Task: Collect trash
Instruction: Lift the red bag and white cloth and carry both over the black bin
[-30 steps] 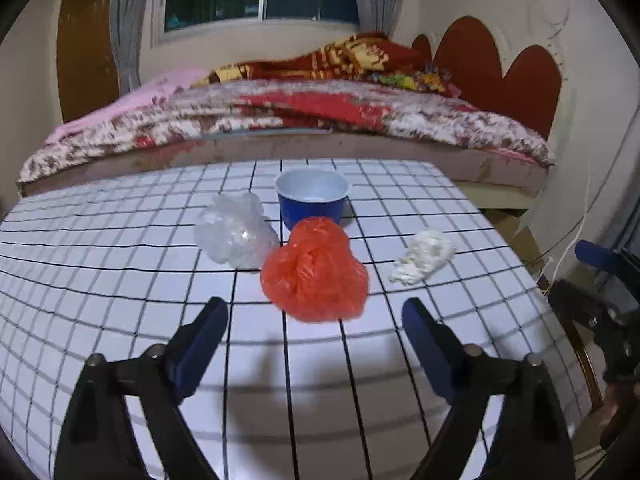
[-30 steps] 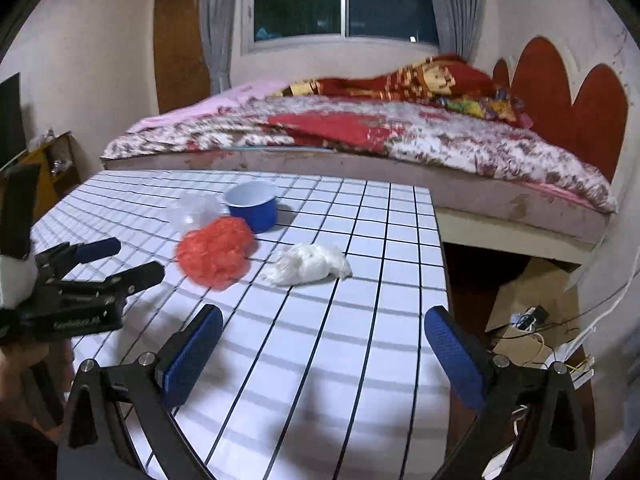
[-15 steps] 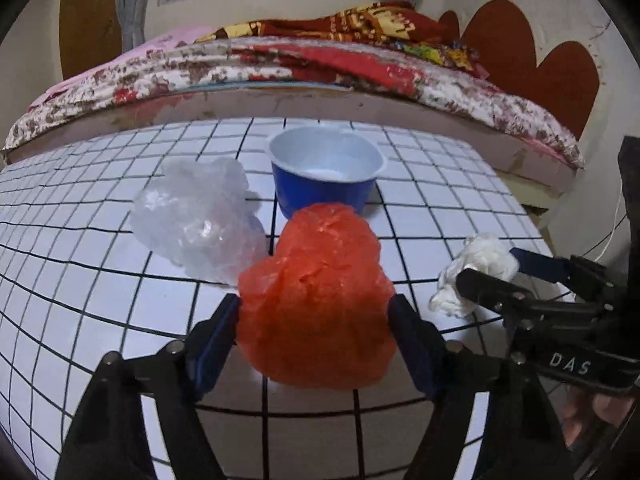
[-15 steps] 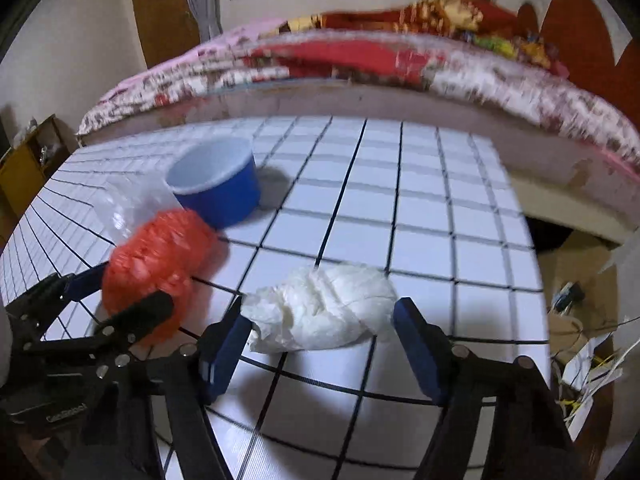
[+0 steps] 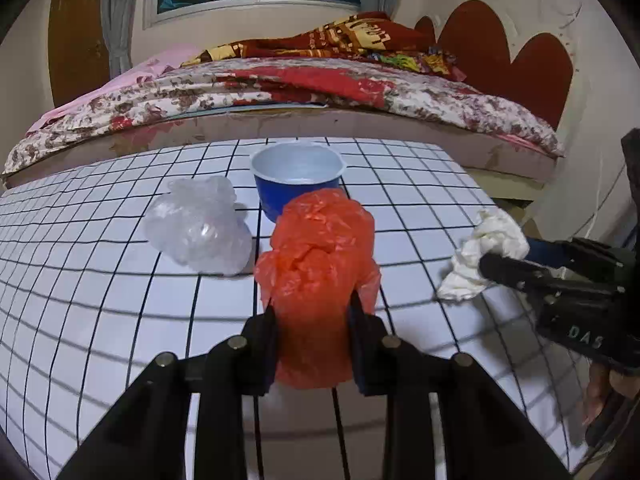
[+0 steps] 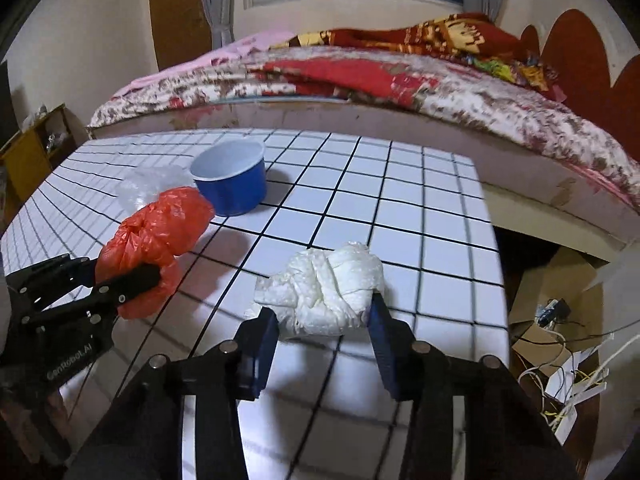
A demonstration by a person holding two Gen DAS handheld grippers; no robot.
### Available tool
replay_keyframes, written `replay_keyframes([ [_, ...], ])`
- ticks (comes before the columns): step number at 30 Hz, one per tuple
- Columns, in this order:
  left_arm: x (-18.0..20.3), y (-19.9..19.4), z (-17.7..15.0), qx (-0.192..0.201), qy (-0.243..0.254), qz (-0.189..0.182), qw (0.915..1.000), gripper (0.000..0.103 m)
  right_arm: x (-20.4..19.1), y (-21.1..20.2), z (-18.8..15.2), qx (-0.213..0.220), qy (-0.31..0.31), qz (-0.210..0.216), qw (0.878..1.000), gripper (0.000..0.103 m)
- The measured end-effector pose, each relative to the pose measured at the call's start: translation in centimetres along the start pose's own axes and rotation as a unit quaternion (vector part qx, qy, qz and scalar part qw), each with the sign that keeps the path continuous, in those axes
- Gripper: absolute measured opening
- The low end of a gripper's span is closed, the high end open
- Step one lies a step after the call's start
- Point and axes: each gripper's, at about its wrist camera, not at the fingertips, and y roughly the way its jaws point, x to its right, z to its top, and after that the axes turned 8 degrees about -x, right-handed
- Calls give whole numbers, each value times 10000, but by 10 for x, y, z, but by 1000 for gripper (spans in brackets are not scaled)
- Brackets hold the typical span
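On the grid-patterned table (image 5: 120, 320), going left to right: a crumpled clear plastic bag (image 5: 198, 226) lies loose at the left, just beside and partly touching the red plastic bag (image 5: 320, 264); a blue bowl (image 5: 298, 184) stands upright just behind both; the white paper wad (image 6: 328, 290) lies to the right, apart from the rest. The left gripper (image 5: 312, 320) is closed narrow on the near end of the red plastic bag, the film bulging above and beyond the jaws. The right gripper (image 6: 320, 322) has its jaws drawn in against both flanks of the white paper wad — it appears held, though whether it has left the table cannot be told. All three pieces of trash look very light, soft and compressible; the plastic films are probably slick and will spring back or slide if pinched at a loose fold, so a hold across the thickest bunched part seems soundest. The paper should grip well but may tear or shed a trailing corner. The bowl is rigid and the likely receptacle — a judgement only. Hard to make out: the clear bag is largely hidden behind the red one in the right wrist view, its edges are vague against the white tiles, and the bowl's contents cannot be confirmed.
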Motion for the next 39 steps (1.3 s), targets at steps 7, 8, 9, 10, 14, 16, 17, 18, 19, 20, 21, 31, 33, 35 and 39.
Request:
replay_keyframes([
  [7,10,-45,-31,182,112,-178,9996,30,7,-61,-39,355,112,-83,9993,46],
  [8,12,-50,-36,196,121,-219,9995,30,9,-71,-48,415,125,-108,9990,46],
  [9,14,-54,-39,210,128,-242,9994,30,9,-80,-55,455,134,-133,9988,46],
  [10,17,-58,-44,225,142,-279,9993,30,10,-87,-61,487,143,-154,9986,46],
  [14,29,-76,-59,282,213,-420,9985,30,13,-116,-87,607,195,-248,9977,46],
  [16,36,-84,-67,317,231,-495,9980,30,15,-128,-99,661,239,-259,9972,46],
  [17,39,-88,-70,338,242,-548,9976,30,16,-134,-104,693,264,-263,9969,46],
  [18,43,-92,-73,350,283,-585,9973,30,16,-137,-108,709,280,-269,9967,46],
  [19,45,-94,-76,366,319,-594,9971,30,17,-145,-114,748,301,-294,9963,46],
  [20,50,-98,-78,396,373,-613,9966,30,17,-149,-118,775,312,-306,9960,46],
  [21,55,-102,-81,413,430,-648,9961,30,17,-156,-123,816,325,-322,9956,46],
  [31,90,-136,-103,582,799,-917,9909,30,29,-214,-166,1188,546,-407,9906,46],
  [33,95,-140,-107,600,861,-976,9897,30,34,-226,-176,1263,607,-431,9892,46],
  [35,101,-144,-110,627,922,-1036,9883,30,37,-234,-185,1322,642,-475,9880,46],
  [39,116,-144,-118,596,1067,-1134,9860,30,49,-246,-206,1398,759,-626,9853,46],
])
